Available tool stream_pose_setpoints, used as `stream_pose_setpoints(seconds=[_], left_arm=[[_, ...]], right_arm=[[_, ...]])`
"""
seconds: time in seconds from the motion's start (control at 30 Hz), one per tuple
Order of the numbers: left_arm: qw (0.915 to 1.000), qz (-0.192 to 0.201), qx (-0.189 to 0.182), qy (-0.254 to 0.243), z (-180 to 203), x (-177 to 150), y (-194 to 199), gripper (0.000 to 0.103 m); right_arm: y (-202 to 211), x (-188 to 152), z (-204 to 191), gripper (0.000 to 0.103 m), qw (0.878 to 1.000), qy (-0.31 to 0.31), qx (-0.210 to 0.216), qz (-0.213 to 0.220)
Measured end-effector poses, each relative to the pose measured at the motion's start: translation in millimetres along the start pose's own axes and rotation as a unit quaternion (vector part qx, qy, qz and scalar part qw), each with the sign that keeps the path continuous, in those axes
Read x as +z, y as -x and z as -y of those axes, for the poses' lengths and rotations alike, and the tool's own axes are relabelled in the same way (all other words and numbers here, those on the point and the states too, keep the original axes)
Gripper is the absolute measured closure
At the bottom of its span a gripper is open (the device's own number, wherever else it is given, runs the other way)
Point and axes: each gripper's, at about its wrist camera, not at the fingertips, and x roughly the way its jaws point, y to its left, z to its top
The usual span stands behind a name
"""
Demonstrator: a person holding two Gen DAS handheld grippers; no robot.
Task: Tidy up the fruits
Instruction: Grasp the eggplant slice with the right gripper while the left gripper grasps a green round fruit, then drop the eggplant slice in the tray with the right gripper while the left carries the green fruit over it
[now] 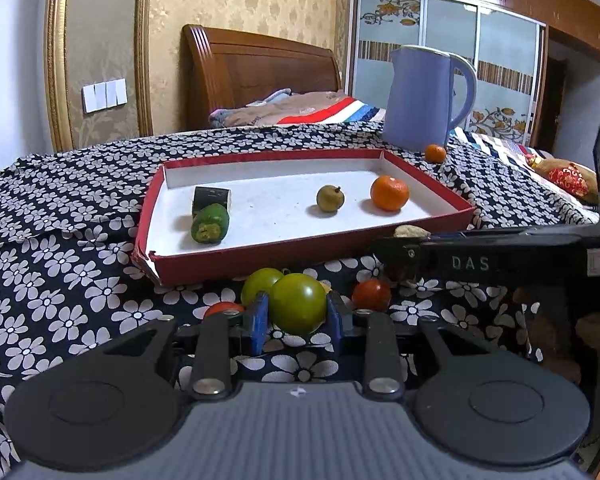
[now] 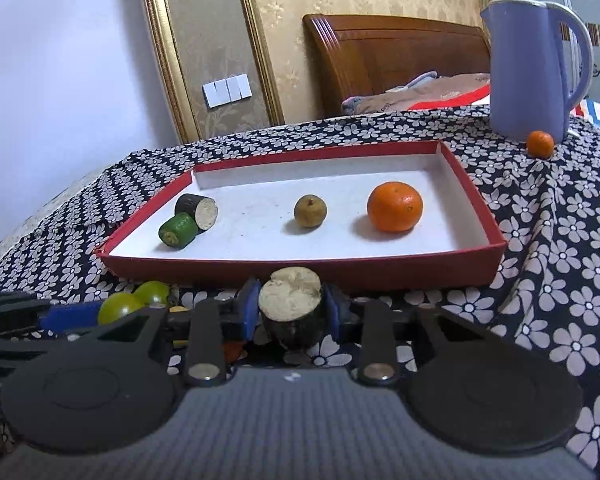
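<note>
Fruits are split between the red tray (image 2: pixel 496 256) and the flowered cloth (image 2: pixel 560 240) in front of it. Inside the tray lie a dark cut chunk (image 2: pixel 198 208) and a green cut piece (image 2: pixel 178 231) touching each other at the left, a brownish round fruit (image 2: pixel 310 211) in the middle and a large orange (image 2: pixel 395 207) to the right, so like seems to go with like.

On the near side of the tray, the left hand-held gripper (image 1: pixel 297 316) is closed on a green tomato (image 1: pixel 297 308), pads on both its sides; a second green tomato (image 1: pixel 260 284) sits just behind it, with two red tomatoes (image 1: pixel 371 294) close by on the cloth. The right hand-held gripper (image 2: pixel 291 312) clamps a dark chunk with a pale cut face (image 2: pixel 291 300), held just before the tray's near wall. That piece probably belongs with the two cut pieces at the left.

A small orange (image 2: pixel 540 144) rests far right against the blue jug (image 2: pixel 532 72), outside the tray and still unsorted.
</note>
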Motion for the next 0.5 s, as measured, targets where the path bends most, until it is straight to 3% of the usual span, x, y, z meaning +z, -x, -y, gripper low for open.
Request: stream_pose_setpoints(seconds=[0.5], left_arm=[[0.9990, 0.018, 0.037, -0.017, 7, 24, 5, 0.073]], right_arm=[[18, 11, -6, 0.071, 0.999, 0.019, -0.020, 0.017]])
